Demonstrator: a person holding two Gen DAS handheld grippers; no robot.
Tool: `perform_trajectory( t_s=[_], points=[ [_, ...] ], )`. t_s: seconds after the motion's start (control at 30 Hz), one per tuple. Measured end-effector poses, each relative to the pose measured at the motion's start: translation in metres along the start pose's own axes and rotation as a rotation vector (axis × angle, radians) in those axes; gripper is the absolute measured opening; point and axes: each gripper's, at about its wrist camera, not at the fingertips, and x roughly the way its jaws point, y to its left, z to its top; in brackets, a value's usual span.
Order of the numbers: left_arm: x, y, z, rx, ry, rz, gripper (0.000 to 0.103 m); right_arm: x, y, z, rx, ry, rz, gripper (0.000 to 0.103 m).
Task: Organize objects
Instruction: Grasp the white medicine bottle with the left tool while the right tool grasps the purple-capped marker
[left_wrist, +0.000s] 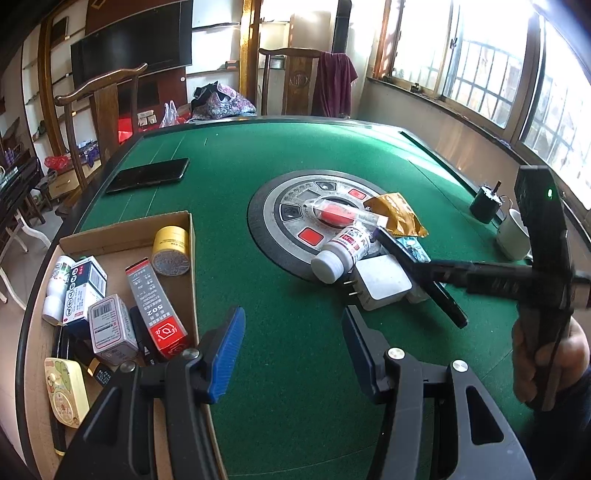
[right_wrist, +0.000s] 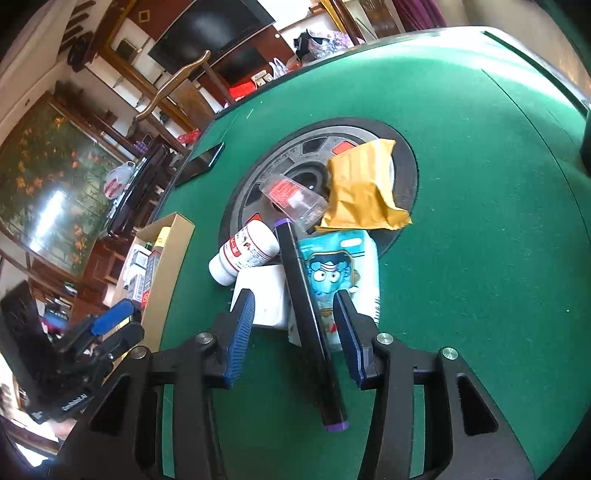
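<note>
1. Right gripper (right_wrist: 295, 332) stands about half open over the pile, with nothing pressed by either pad. The black marker (right_wrist: 306, 314) runs up between the fingers (purple cap at the near end, toward me).

2. Marker's long axis, in the right wrist view: roughly 11 to 5 o'clock. It is tilted a little off the line the gripper points along, so the fingers straddle its middle stretch with a gap on each side. It lies across the white charger (right_wrist: 264, 295) and the blue cartoon packet (right_wrist: 340, 273).

3. Left gripper (left_wrist: 293, 336) is also about half open and empty, hovering over bare green surface (left_wrist: 280, 369). The cardboard box (left_wrist: 122, 236) sits at its 9 to 10 o'clock, just beside it, already holding cartons and a yellow tin.

4. The pile lies at 1 o'clock from the left gripper, well apart. The right one is plainly nearer, being right on top of it.

5. My judgement: the marker is the next pick for the right hand. Close across its short width, then carry it toward 9 o'clock to the box.

6. Risk (my guess): the white bottle (right_wrist: 243, 254) touches the marker's far end and may roll when the marker lifts.
</note>
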Motion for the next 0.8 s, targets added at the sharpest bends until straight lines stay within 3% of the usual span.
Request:
perform_trajectory(
  t_s=[0.03,0.1,0.17,0.3,0.47,0.7,0.73,0.8],
  points=[
    [0.003,-0.001,0.003,0.000,0.006,-0.003,0.055,0.005,0.008,-0.002,-0.058,0.014,-0.073,0.043],
    [0.006,-0.002,0.009,-0.005,0.013,-0.006,0.055,0.009,0.009,-0.005,-0.131,0.013,-0.204,0.025],
    [0.011,-0.003,0.018,-0.011,0.019,-0.024,0.058,0.009,0.013,-0.005,-0.159,0.015,-0.260,0.015],
    [0.027,-0.013,0.039,0.000,0.027,-0.041,0.073,-0.004,0.002,0.001,-0.080,-0.020,-0.203,0.014],
    [0.065,-0.033,0.054,0.058,0.071,-0.015,0.074,-0.003,-0.008,0.002,0.009,-0.035,-0.078,0.014],
    [0.107,-0.046,0.053,0.110,0.102,0.058,0.073,0.006,-0.014,0.002,0.056,-0.026,-0.054,0.014],
    [0.110,-0.043,0.052,0.094,0.101,0.060,0.071,0.006,-0.015,0.002,0.056,-0.027,-0.054,0.014],
    [0.114,-0.038,0.048,0.074,0.121,0.057,0.035,0.008,-0.014,0.002,0.053,-0.028,-0.059,0.014]
  ],
)
